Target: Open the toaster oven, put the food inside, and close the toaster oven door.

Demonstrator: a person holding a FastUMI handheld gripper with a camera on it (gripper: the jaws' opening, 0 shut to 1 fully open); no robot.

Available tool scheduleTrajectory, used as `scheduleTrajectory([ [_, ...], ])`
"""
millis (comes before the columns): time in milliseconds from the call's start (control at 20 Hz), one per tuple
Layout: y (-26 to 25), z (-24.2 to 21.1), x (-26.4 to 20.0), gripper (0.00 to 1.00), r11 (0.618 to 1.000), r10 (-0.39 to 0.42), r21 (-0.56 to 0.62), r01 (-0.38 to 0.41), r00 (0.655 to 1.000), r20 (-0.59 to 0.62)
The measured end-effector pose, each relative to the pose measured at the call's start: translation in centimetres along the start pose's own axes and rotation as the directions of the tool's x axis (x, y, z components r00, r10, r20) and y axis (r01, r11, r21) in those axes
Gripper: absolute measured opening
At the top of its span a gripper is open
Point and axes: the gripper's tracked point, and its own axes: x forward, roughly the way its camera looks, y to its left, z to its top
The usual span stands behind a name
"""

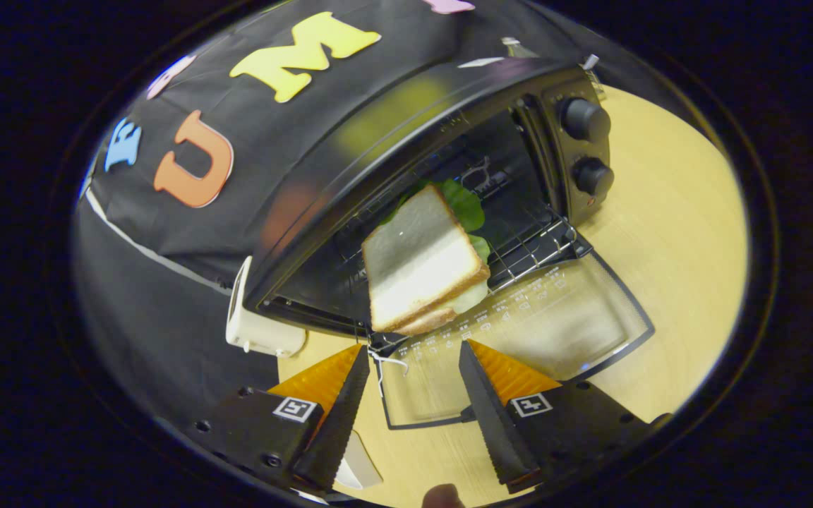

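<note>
The gripper (413,367) is released, its 2 serrated, wedge-shaped fingers spread apart with nothing between them, hovering over the near edge of the toaster oven's dropped door (519,339). That door is a flat glass pane in a thin dark frame, lying open and level on the pale wooden table (667,233); fine white printing runs along its hinge side.

Just beyond the door, the sandwich (424,261) sits on the wire rack (533,250) at the mouth of the toaster oven (406,141). It is 2 square slices of pale bread with brown crusts and green lettuce showing behind, its front corner jutting slightly past the rack edge toward the door. The oven is glossy black metal with a curved top and 2 round knobs (586,120) stacked on its control panel. A cream plastic object (255,324) stands against the oven's far side.

The food looks placed, so closing is the step in hand. The next move calls for getting a finger under the door's free edge and swinging it up, possibly after nudging the sandwich deeper.
</note>
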Motion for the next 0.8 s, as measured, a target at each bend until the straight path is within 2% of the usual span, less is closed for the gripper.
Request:
scheduleTrajectory([
  [150, -0.2, -0.7, -2.7, 0.86, 0.989, -0.039, -0.141, 0.042, 0.999, 0.023],
  [300, -0.7, -1.8, -5.9, 0.88, 0.941, -0.069, -0.325, 0.088, 0.995, 0.070],
  [400, -1.0, -2.9, -7.6, 0.90, 0.912, -0.076, -0.397, 0.102, 0.994, 0.081],
  [650, -3.0, -5.2, -10.1, 0.90, 0.868, -0.107, -0.473, 0.149, 0.988, 0.114],
  [800, -4.9, -6.6, -9.8, 0.90, 0.879, -0.139, -0.444, 0.177, 0.983, 0.116],
])
